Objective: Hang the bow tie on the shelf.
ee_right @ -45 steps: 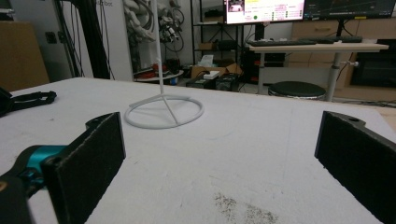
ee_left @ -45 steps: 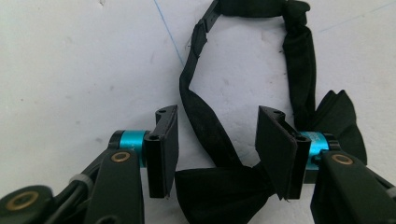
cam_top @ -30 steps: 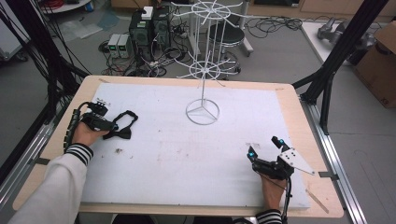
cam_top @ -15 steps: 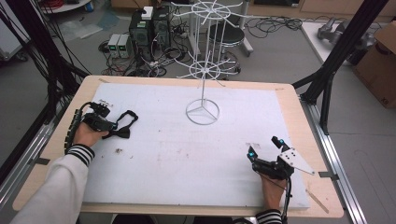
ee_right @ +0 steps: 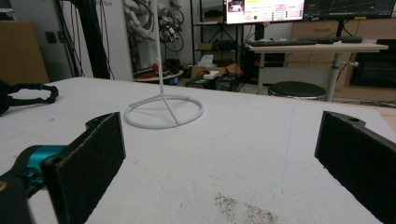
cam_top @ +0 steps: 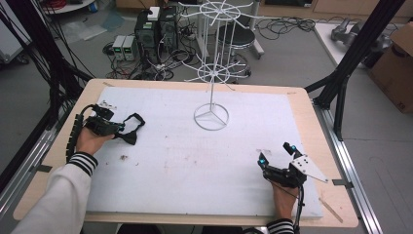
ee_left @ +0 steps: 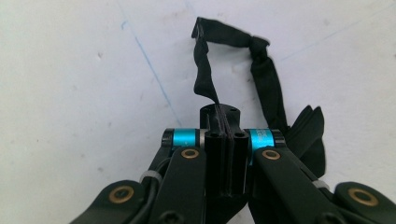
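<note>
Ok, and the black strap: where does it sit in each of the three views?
High view: the black strap lies at the table's left, at the left gripper.
Left gripper view: centre and upper right, pinched between the shut jaws, looping up and back down.
Right gripper view: far left edge, a loop on the table.
Shared landmark: the white wire stand, whose ring base also shows in the right gripper view.

From above we look forward and down on the white wire rack stand (cam_top: 211,116). Our right gripper view faces it (ee_right: 163,111) low across the table; our left looks closely downward beside it.
</note>
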### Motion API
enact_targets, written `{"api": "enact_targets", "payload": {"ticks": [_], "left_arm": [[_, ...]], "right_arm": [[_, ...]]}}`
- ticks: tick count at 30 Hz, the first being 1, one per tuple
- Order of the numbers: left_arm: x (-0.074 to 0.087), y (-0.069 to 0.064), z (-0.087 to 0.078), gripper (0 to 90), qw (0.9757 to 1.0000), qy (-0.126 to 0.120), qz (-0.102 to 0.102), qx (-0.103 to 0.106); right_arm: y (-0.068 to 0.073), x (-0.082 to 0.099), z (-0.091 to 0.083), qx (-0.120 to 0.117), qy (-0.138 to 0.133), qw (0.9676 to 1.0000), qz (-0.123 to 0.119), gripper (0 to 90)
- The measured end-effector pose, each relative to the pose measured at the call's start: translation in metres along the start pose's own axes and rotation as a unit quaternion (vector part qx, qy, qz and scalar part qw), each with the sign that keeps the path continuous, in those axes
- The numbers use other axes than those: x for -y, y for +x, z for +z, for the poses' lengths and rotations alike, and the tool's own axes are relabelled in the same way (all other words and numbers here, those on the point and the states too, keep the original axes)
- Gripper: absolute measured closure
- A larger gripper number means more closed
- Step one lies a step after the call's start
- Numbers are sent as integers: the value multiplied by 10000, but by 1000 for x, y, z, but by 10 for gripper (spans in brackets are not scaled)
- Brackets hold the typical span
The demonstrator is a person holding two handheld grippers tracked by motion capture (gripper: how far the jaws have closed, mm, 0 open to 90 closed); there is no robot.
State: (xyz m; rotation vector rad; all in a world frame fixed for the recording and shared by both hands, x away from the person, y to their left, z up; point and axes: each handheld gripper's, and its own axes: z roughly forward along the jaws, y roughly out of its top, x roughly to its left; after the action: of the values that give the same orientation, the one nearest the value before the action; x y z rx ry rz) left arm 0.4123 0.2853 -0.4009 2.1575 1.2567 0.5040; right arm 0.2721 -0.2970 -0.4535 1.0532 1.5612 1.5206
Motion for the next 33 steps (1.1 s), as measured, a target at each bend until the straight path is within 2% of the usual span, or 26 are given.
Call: {"api": "enact_targets", "payload": {"ticks": [1, 4, 5, 6, 7, 8, 9, 11, 12, 15, 16, 17, 18, 20, 21, 23, 24, 28, 29, 30, 32, 33], "left_arm": [[0, 0, 0, 885, 10000, 0, 0, 0], [-2, -4, -6, 885, 9996, -278, 32, 103], [-2, -4, -6, 885, 9996, -278, 32, 103], [-4, -6, -10, 885, 9989, -431, 55, 162], [-4, -6, -10, 885, 9989, -431, 55, 162], [-5, -9, -13, 885, 9979, -606, 49, 223], [-5, -9, -13, 885, 9979, -606, 49, 223], [-7, -12, -17, 886, 9959, -819, 29, 370], [-7, -12, -17, 886, 9959, -819, 29, 370], [-9, -17, -23, 886, 9922, -1131, -2, 529], [-11, -20, -27, 886, 9889, -1338, -77, 645], [-11, -20, -28, 886, 9878, -1398, -95, 679], [-11, -20, -28, 886, 9878, -1398, -95, 679], [-13, -24, -33, 886, 9835, -1623, -124, 789], [-13, -24, -33, 886, 9835, -1623, -124, 789], [-13, -25, -36, 886, 9808, -1749, -123, 857], [-14, -27, -40, 886, 9784, -1864, -123, 890], [-18, -31, -45, 886, 9768, -1955, -50, 878], [-22, -34, -49, 886, 9742, -2072, -23, 894], [-22, -34, -49, 886, 9742, -2072, -23, 894], [-28, -39, -53, 886, 9712, -2180, 24, 959], [-34, -44, -57, 886, 9687, -2270, 85, 1005]], "right_arm": [[0, 0, 0, -3, -6, 10000, -11, 7], [0, 0, 0, -4, -5, 10000, -3, 7], [0, 0, 0, -4, -5, 10000, -3, 7], [0, 0, 0, -2, -1, 10000, -2, 7], [0, 0, 0, 0, -6, 10000, -9, 7], [0, 0, 0, -5, -7, 10000, -2, 7], [0, 0, 0, -5, -7, 10000, -2, 7], [0, 0, 0, -5, -4, 10000, -6, 7], [0, 0, 0, -3, -1, 10000, -4, 7], [0, 0, 0, -6, 1, 10000, -1, 7], [0, 0, 0, -6, 1, 10000, -3, 7], [0, 0, 0, 1, -6, 10000, -12, 7], [0, 0, 0, -9, 0, 10000, -4, 7], [0, 0, 0, -1, 2, 10000, -9, 7], [0, 0, 0, -1, 2, 10000, -9, 7], [0, 0, 0, -1, 0, 10000, -11, 7], [0, 0, 0, 2, 0, 10000, -16, 7], [0, 0, 0, 4, 1, 10000, -14, 7], [0, 0, 0, 4, 5, 10000, -17, 7], [0, 0, 0, 4, 5, 10000, -17, 7], [1, 0, 0, 1, 5, 10000, -3, 7], [1, 0, 0, 4, 4, 10000, -3, 7]]}}
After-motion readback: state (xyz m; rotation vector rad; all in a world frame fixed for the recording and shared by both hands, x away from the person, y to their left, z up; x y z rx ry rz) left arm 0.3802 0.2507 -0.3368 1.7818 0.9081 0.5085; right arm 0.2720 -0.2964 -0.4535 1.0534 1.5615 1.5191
